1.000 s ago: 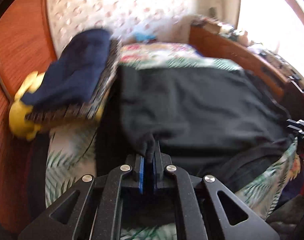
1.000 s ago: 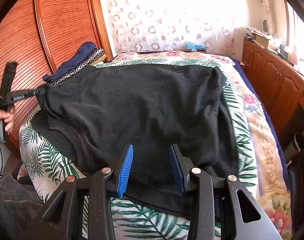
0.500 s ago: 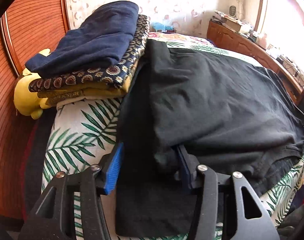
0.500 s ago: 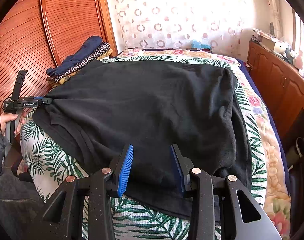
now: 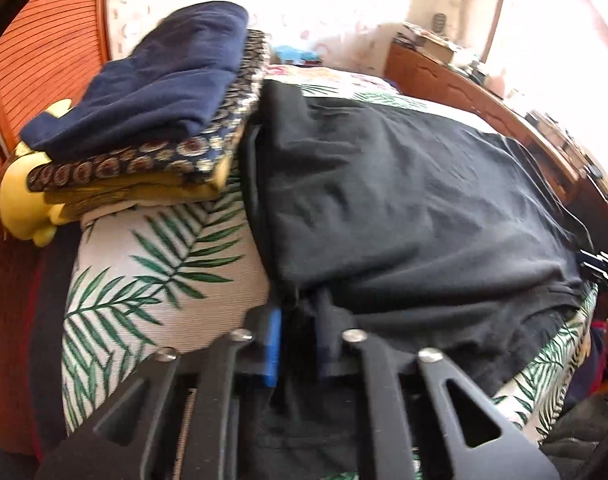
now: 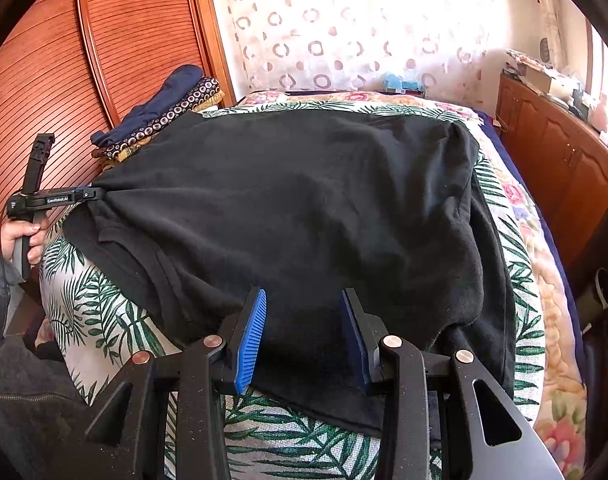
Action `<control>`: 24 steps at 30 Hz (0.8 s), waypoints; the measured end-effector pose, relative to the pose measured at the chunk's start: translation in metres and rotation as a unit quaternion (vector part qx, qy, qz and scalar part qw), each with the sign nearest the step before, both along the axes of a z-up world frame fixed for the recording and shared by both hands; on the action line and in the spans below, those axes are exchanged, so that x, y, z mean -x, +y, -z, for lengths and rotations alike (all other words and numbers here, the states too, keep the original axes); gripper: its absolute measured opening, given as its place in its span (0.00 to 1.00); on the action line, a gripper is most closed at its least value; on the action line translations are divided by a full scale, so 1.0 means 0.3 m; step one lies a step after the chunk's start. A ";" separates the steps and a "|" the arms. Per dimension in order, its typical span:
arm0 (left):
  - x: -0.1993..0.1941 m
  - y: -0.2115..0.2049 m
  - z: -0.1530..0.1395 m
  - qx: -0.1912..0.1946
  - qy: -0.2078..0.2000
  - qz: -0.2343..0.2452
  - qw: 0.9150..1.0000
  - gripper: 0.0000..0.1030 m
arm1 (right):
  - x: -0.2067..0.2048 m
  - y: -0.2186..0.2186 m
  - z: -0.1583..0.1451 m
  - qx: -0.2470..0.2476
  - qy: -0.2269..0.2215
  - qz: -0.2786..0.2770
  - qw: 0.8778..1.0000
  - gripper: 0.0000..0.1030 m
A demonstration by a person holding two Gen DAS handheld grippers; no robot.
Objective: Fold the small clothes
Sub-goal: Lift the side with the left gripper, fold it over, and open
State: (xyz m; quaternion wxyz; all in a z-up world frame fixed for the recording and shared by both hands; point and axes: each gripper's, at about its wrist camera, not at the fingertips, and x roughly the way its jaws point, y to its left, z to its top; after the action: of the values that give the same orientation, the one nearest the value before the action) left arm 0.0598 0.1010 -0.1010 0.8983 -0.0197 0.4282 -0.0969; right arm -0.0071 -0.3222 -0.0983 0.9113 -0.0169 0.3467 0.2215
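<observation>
A black garment [image 6: 304,208] lies spread over the bed, folded over on itself, its lower layer hanging off the near edge. It also fills the left wrist view [image 5: 403,208]. My left gripper [image 5: 298,320] is shut on the garment's left edge and pulls it taut; it shows in the right wrist view [image 6: 90,194] at the far left, held by a hand. My right gripper [image 6: 302,328] is open, its blue pads either side of the garment's near edge, not gripping it.
A stack of folded clothes [image 5: 152,112] sits at the bed's left, on a yellow plush toy [image 5: 24,208]. The palm-leaf bedspread [image 6: 104,312] covers the bed. Wooden wardrobe doors [image 6: 104,40] stand left, a wooden cabinet [image 6: 563,168] right.
My left gripper, open half a second ago, has closed on the garment's left edge and pulls it outward. My right gripper stays open at the near edge.
</observation>
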 end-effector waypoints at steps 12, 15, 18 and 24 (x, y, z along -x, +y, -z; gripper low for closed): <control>-0.033 -0.448 -0.327 0.063 -0.089 0.170 0.979 0.10 | 0.019 -0.060 -0.031 -0.007 -0.014 0.016 1.000 0.38; -0.062 -0.618 -0.382 0.065 -0.094 0.224 0.968 0.10 | 0.032 -0.085 -0.048 -0.010 -0.021 0.025 0.999 0.38; -0.078 -0.782 -0.418 0.062 -0.093 0.269 0.957 0.10 | 0.047 -0.111 -0.067 -0.015 -0.030 0.034 0.999 0.38; -0.082 -0.983 -0.480 0.068 -0.086 0.318 0.942 0.10 | 0.090 -0.172 -0.113 -0.026 -0.051 0.052 0.997 0.38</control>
State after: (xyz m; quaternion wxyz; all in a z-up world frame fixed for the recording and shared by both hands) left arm 0.0843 -0.1938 0.0430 0.8509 0.0651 0.3254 -0.4073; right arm -0.0341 -0.3738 -0.0645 0.9381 0.0133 0.2948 0.1813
